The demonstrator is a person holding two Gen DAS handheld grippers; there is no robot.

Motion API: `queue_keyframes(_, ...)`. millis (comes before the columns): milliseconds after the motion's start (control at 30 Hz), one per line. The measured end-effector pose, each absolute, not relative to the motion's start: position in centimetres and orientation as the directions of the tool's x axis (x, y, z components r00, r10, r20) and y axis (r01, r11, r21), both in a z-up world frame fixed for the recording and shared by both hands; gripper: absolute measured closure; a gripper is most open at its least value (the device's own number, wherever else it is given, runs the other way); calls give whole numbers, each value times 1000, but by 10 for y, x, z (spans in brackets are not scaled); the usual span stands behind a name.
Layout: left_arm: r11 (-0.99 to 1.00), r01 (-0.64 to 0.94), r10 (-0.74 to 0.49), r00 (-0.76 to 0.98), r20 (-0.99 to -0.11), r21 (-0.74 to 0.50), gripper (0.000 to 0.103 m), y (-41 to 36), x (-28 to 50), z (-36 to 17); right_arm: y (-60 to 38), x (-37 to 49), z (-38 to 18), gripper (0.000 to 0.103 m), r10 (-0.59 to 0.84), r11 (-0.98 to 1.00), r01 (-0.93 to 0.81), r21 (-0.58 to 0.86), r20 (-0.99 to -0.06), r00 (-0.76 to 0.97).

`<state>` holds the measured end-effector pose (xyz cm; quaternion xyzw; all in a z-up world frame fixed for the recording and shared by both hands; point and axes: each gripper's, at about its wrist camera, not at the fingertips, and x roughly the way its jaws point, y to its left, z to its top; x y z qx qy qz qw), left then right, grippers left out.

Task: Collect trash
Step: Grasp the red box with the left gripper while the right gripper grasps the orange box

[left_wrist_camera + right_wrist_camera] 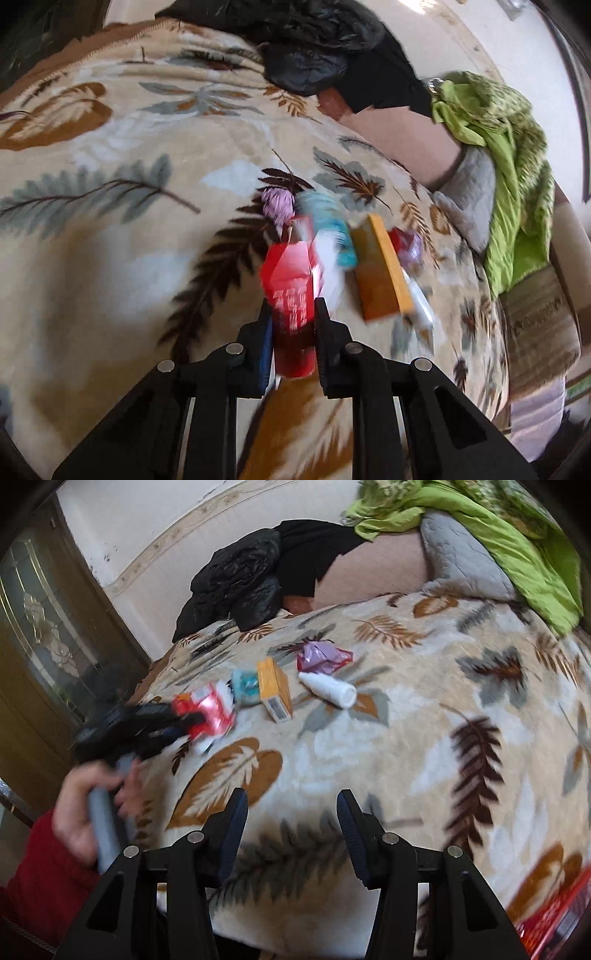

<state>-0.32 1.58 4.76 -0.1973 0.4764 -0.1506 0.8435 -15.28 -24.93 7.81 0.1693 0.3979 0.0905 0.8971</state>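
Left wrist view: the left gripper (293, 314) is clamped on a red wrapper (291, 284), with the orange box (380, 273) close at its 2 o'clock. Right wrist view: the right gripper (291, 808) stands released over bare blanket (424, 760); the white bottle (328, 688) lies at 12 o'clock, well clear of the bed's left edge.

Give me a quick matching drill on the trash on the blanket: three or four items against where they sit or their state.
Items:
1. red packet
2. orange box
3. white bottle
4. purple wrapper

States:
A. lying on its side, beside the orange box
B. crumpled, farthest up the blanket
C. clamped in the left claw
D. between the teal item and the bottle

Pairs: 1-C, 2-D, 3-A, 4-B
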Motion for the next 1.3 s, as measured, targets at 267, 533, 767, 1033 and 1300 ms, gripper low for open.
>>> queue_keyframes(267,898,102,-412,538,-736,-428,84,32,-31,46,-216,-52,74,49,274,952,-75,296,-718,640)
queue_keyframes(533,908,106,-398,520,-756,-406,84,38,-18,25,-181,23,44,53,220,974,-88,208,-788,574)
queue_keyframes(767,925,139,-372,512,-774,-352,84,23,-14,19,-184,6,38,74,197,977,-49,208,-784,589)
queue_keyframes(1033,944,125,-322,541,-777,-305,83,17,-19,18,-196,-63,41,75,226,966,-37,256,-769,598)
queue_keyframes(1300,957,109,-281,579,-765,-268,81,12,-27,17,-202,-89,45,75,230,957,-9,288,-745,626)
